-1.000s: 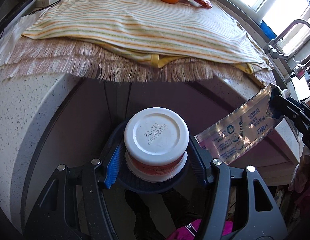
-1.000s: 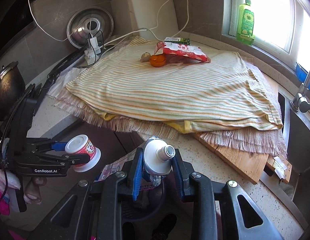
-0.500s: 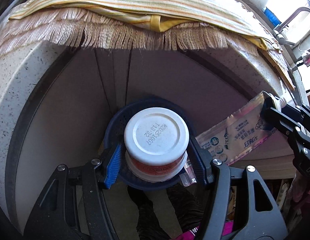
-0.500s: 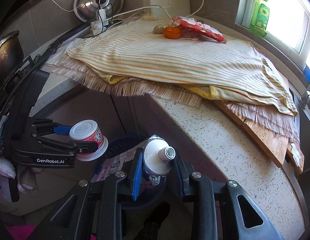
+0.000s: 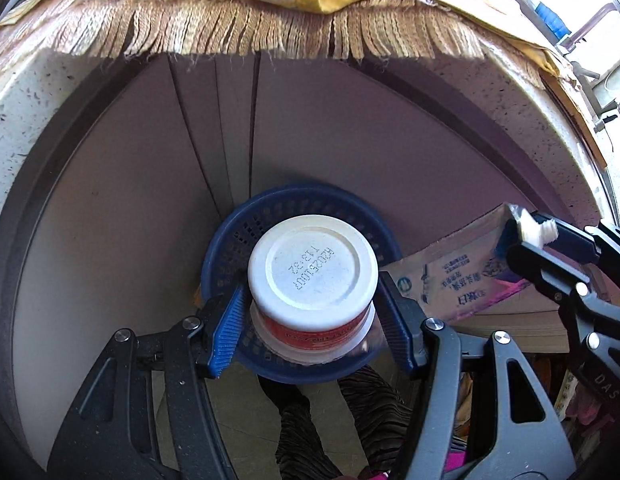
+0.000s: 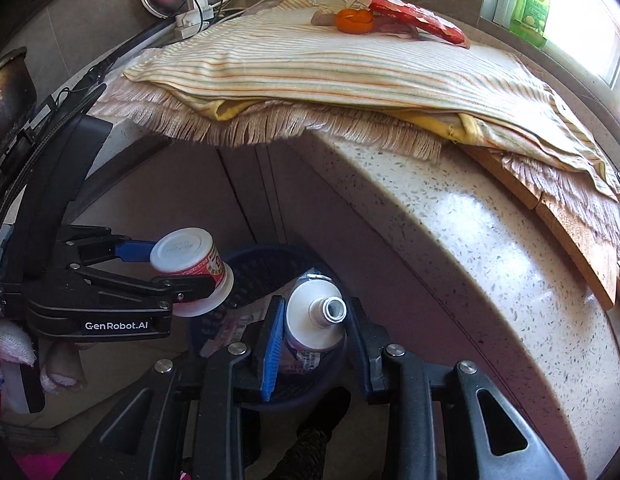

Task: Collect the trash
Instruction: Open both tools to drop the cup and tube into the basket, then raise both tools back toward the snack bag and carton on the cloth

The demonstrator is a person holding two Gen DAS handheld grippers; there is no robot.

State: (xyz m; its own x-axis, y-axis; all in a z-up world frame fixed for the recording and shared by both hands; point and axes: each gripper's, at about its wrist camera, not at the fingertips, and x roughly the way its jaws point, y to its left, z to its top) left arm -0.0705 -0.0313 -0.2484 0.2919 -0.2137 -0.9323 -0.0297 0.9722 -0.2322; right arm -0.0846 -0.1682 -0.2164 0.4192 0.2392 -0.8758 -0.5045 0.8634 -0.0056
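Observation:
My left gripper (image 5: 312, 320) is shut on a white cup with a red label (image 5: 312, 272), held bottom-up over a dark blue perforated trash basket (image 5: 246, 232) on the floor below the counter. It also shows in the right wrist view (image 6: 188, 266). My right gripper (image 6: 312, 330) is shut on the capless neck end of a flattened toothpaste tube (image 6: 316, 314), held over the same basket (image 6: 266, 268). The tube's printed body (image 5: 454, 280) shows in the left wrist view, beside the cup.
A speckled stone counter (image 6: 470, 248) overhangs on the right, covered by a striped cloth (image 6: 330, 72) with fringed mats. On it lie an orange fruit (image 6: 352, 20) and a red snack bag (image 6: 418, 24). Cabinet doors (image 5: 150, 200) stand behind the basket. A green soap bottle (image 6: 532, 0) stands by the window.
Both grippers have dropped from counter height to below the counter edge, carrying the cup and the tube down over the blue basket. Both stay shut.

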